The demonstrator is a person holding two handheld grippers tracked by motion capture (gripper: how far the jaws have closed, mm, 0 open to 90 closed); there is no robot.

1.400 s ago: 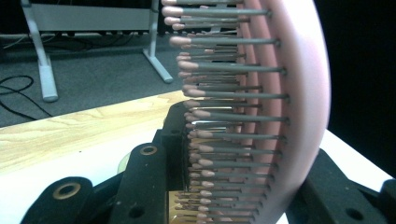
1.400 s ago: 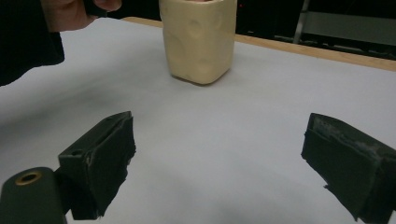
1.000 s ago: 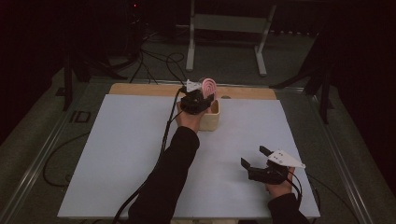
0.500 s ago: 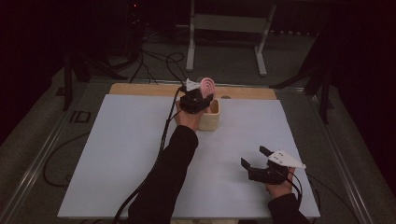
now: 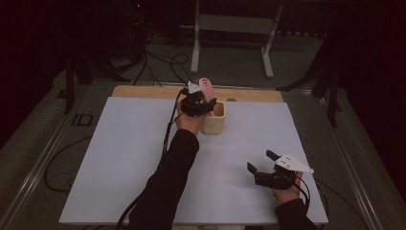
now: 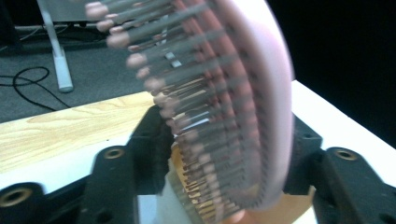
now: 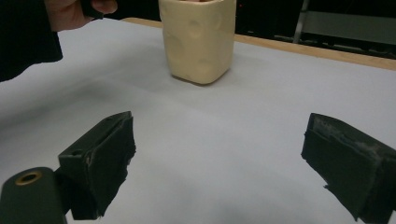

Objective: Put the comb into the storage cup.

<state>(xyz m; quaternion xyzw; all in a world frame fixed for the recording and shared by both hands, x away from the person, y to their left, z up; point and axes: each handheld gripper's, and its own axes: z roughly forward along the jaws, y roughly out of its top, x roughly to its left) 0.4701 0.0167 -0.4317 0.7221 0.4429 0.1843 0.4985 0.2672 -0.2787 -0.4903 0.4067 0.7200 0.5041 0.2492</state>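
A pink hairbrush (image 5: 206, 85) with grey, pink-tipped bristles stands upright over a cream cup (image 5: 214, 120) at the far middle of the white table. My left gripper (image 5: 204, 97) is around the brush. Its jaws have just been opening. In the left gripper view the brush (image 6: 224, 116) is blurred between the two sharp black jaws of the left gripper (image 6: 226, 154), loose from the pads, with the cup's tan inside (image 6: 287, 212) below it. My right gripper (image 5: 261, 161) rests near the front right, open and empty. The right gripper (image 7: 224, 163) faces the cup (image 7: 198, 39).
A wooden strip (image 5: 143, 92) runs along the white table's far edge. Beyond it are a dark floor with cables (image 5: 158, 60) and a grey metal stand (image 5: 230, 28). The left forearm's dark sleeve (image 5: 167, 177) crosses the table's middle.
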